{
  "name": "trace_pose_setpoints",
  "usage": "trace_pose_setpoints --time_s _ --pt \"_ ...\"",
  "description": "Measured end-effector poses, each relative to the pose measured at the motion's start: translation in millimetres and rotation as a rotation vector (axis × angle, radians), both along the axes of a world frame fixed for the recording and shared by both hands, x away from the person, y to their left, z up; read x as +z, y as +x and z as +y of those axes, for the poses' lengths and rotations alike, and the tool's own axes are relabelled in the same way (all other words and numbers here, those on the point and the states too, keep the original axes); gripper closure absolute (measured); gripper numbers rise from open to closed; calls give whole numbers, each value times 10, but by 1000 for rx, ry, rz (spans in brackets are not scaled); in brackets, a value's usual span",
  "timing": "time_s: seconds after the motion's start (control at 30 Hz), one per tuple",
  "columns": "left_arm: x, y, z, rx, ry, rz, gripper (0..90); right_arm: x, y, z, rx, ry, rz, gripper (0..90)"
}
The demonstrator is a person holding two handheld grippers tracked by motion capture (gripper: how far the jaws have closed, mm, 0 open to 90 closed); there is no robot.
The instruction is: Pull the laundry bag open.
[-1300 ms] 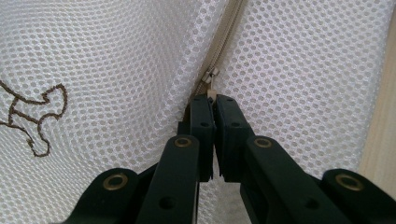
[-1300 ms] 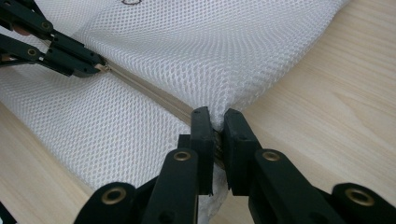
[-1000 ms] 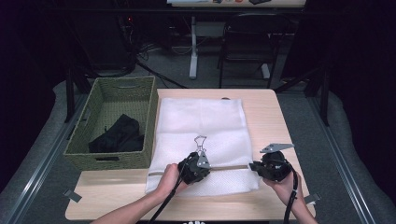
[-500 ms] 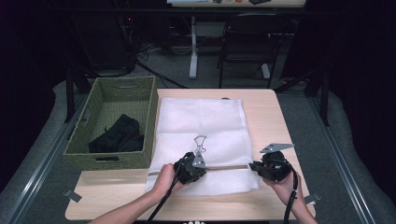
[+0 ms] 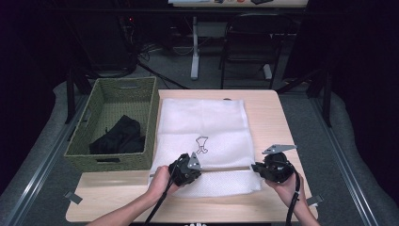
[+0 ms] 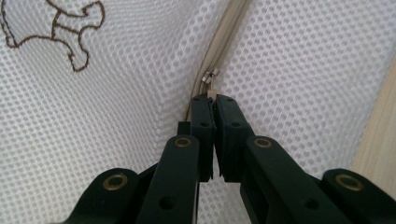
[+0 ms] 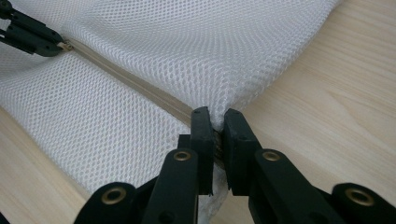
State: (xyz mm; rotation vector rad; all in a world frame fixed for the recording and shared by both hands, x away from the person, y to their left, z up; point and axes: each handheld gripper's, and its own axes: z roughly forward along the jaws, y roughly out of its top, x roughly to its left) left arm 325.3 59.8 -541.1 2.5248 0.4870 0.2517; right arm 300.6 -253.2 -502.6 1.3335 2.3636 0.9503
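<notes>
A white mesh bag [image 5: 202, 125] with a small brown embroidered mark [image 5: 202, 144] lies flat on the wooden table [image 5: 275, 117]. A beige zipper [image 5: 226, 168] runs across its near end. My left gripper [image 5: 198, 170] points along the zipper and is shut on the zipper's pull tab [image 6: 211, 78]; the jaws [image 6: 214, 98] press together just behind the slider. My right gripper [image 5: 255, 167] is shut on the bag's right edge at the zipper's end, mesh pinched between its jaws [image 7: 217, 116]. In the right gripper view the left gripper's jaws [image 7: 32, 35] are far up the zipper [image 7: 140, 91].
A green woven basket [image 5: 117, 89] stands left of the bag with a black cloth [image 5: 120, 136] inside. Bare wood [image 7: 327, 84] lies right of the bag and along the near edge. Chairs and a table leg stand on the dark floor beyond the table.
My left gripper has slid a little to the left along the zipper. The right gripper has stayed where it was, still pinching the bag's edge.
</notes>
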Motion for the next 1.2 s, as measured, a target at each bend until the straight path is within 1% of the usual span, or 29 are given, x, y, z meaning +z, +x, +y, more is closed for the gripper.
trace_pose_setpoints --time_s 0.07,0.1,0.13,0.17,0.27,0.37,0.43,0.53,0.6,0.67,0.7,0.77,0.9,1.0,1.2 --pt "-4 -1 26 5 6 -2 870 -2 3 -4 -1 -2 1 841" --pt "-1 -1 41 5 3 4 870 -2 3 -3 -1 0 1 841" --pt "2 -3 54 3 8 3 870 -4 5 -1 0 1 2 841" --pt "-1 -7 62 11 9 -2 870 -5 8 0 4 -5 -3 841" --pt "-2 -1 110 17 13 4 870 -5 8 -4 -3 -5 0 841" --pt "-5 -8 147 25 13 3 870 -8 10 -8 -3 -1 0 841" --pt "1 -12 165 22 8 10 870 -6 9 -5 -3 -2 -1 841" --pt "9 -30 176 26 8 0 870 -3 8 2 2 -3 -3 841" --pt "7 -29 185 29 18 1 870 -3 6 2 2 -3 -3 841" --pt "-11 -15 219 38 20 10 870 -1 5 -9 -3 -2 -6 841" --pt "-24 -15 232 47 21 5 870 -1 7 -18 -2 0 -7 841" --pt "-30 -14 260 51 25 9 870 -2 8 -23 -3 0 -8 841" --pt "-30 -23 310 59 38 6 870 -4 10 -22 -1 -1 -6 841" --pt "-37 -13 355 68 39 13 870 -2 10 -26 -4 -3 -5 841" --pt "-25 -31 469 93 46 9 870 -8 14 -31 -9 -4 -2 840"
